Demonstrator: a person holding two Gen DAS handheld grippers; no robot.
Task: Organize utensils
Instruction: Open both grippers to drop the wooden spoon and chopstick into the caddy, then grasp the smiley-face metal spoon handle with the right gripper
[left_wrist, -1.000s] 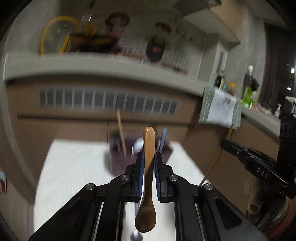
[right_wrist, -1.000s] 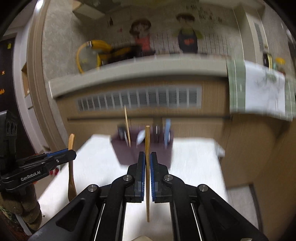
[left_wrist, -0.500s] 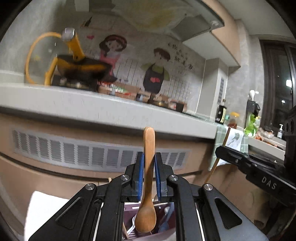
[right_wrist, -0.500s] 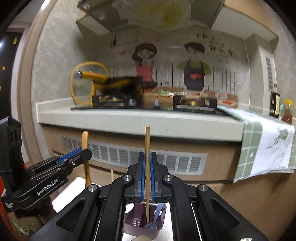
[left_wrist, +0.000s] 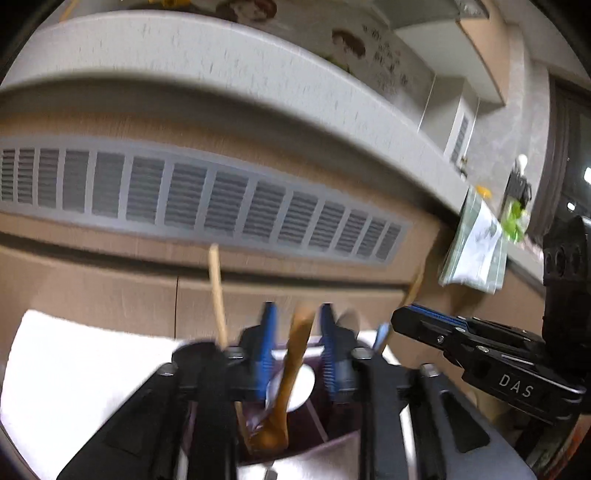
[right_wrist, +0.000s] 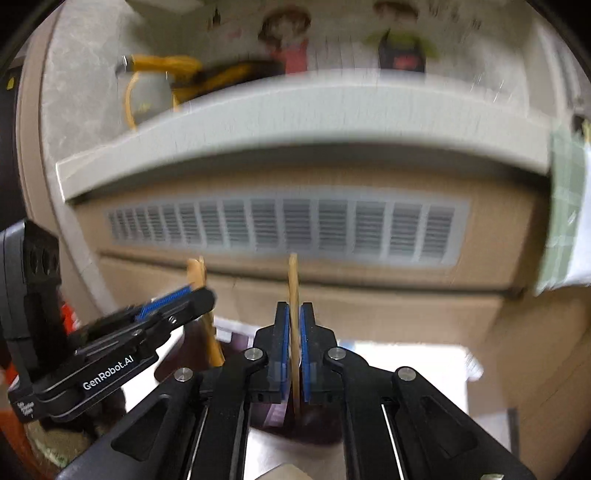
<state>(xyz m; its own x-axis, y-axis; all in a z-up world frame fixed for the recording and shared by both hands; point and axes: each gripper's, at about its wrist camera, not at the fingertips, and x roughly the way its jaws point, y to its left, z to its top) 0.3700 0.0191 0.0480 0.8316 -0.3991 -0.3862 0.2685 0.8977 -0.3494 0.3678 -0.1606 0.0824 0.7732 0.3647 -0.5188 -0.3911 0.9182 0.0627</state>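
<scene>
In the left wrist view my left gripper (left_wrist: 295, 314) has its blue pads apart. The wooden spoon (left_wrist: 291, 369) leans loose between them, bowl down inside the dark purple utensil holder (left_wrist: 332, 435). A wooden chopstick (left_wrist: 218, 291) and a blue utensil (left_wrist: 380, 334) stand in the holder too. In the right wrist view my right gripper (right_wrist: 293, 314) is shut on a wooden chopstick (right_wrist: 293, 280), held upright, with its lower end over the holder (right_wrist: 273, 413). The left gripper (right_wrist: 173, 299) and the spoon (right_wrist: 205, 317) show at the left.
The holder stands on a white cloth (left_wrist: 85, 362) on a table. Behind it is a wooden counter front with a grey vent grille (left_wrist: 207, 199) and a grey countertop edge (right_wrist: 295, 107). A green checked towel (left_wrist: 476, 247) hangs at the right.
Both grippers have tipped down toward the holder. My left gripper has opened, and the spoon has dropped bowl-first into the holder. The right gripper still grips its chopstick.
</scene>
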